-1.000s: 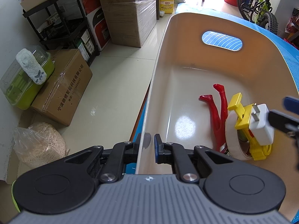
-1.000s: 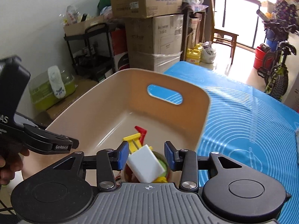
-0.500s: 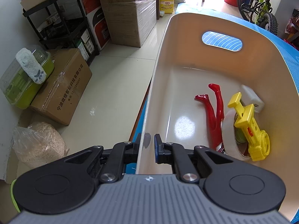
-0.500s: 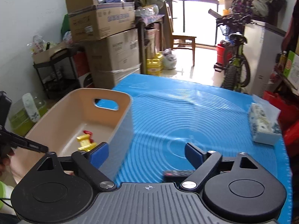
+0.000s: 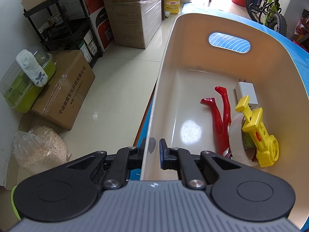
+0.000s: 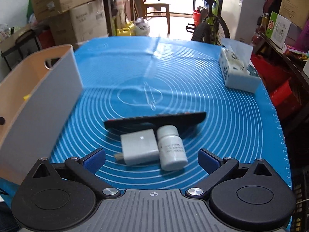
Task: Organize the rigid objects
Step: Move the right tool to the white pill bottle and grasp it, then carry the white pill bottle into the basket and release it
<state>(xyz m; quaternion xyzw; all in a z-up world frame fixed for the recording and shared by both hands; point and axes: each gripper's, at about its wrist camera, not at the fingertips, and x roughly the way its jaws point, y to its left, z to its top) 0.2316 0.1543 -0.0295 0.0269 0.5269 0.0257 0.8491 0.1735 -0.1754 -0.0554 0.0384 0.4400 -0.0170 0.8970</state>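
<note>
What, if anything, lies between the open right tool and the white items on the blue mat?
Nothing visible. The right tool hangs open just short of the white rectangular adapter and the white plastic bottle lying side by side on the blue ringed mat. The black remote control lies beyond them.

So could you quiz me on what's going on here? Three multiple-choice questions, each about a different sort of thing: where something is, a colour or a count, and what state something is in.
1. Where does the white charger plug lie?
A. inside the beige bin
B. on the floor
C. on the tissue pack

2. How many loose items wait on the blue mat just ahead of the right gripper?
A. one
B. three
C. five

3. What is the left gripper doing?
A. hanging open
B. clamped on the bin's wall
C. holding tape

Answers: 1 A, it rests on the bin floor beside the red leg-shaped piece. 2 B, a black remote, a white adapter and a white bottle. 3 B, its fingers pinch the rim.
</note>
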